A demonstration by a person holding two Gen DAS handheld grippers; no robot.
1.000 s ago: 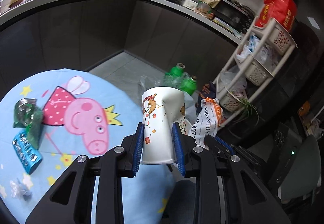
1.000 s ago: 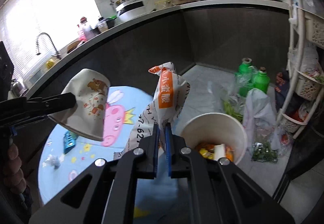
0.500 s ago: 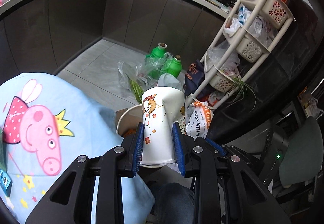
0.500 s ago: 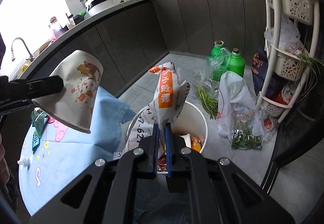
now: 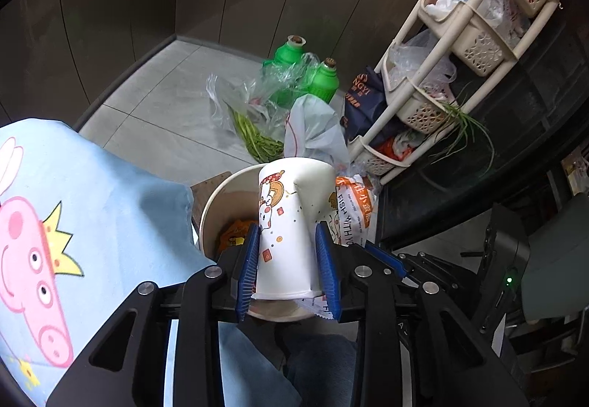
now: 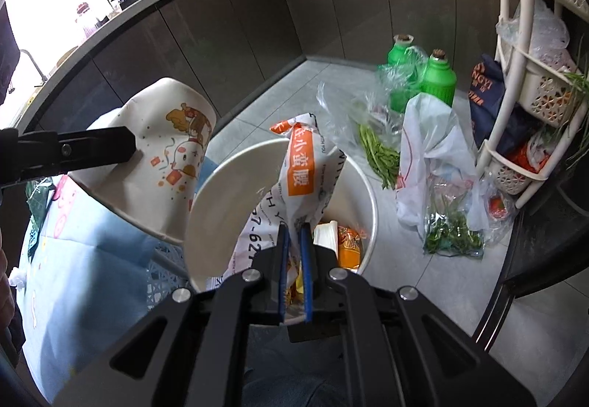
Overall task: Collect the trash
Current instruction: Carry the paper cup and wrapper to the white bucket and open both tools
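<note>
Two green bottles [image 6: 438,77] and bagged greens [image 6: 379,149] crowd the floor behind the white bin [image 6: 362,193], now directly below both grippers. Left gripper [image 5: 289,256], jaws opening, brackets the dented paper cup [image 5: 291,223]; right gripper [image 6: 294,259] pinches the snack wrapper [image 6: 302,167] over the bin.

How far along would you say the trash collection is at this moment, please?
Done: the white bin already holds wrappers. In hand: the left gripper, its jaws opening, has the dented paper cup between them above the bin; the right gripper is shut on the orange-and-white snack bag, partly inside the bin. Left: both drops, plus a white scrap and something green on the blue tablecloth.
</note>
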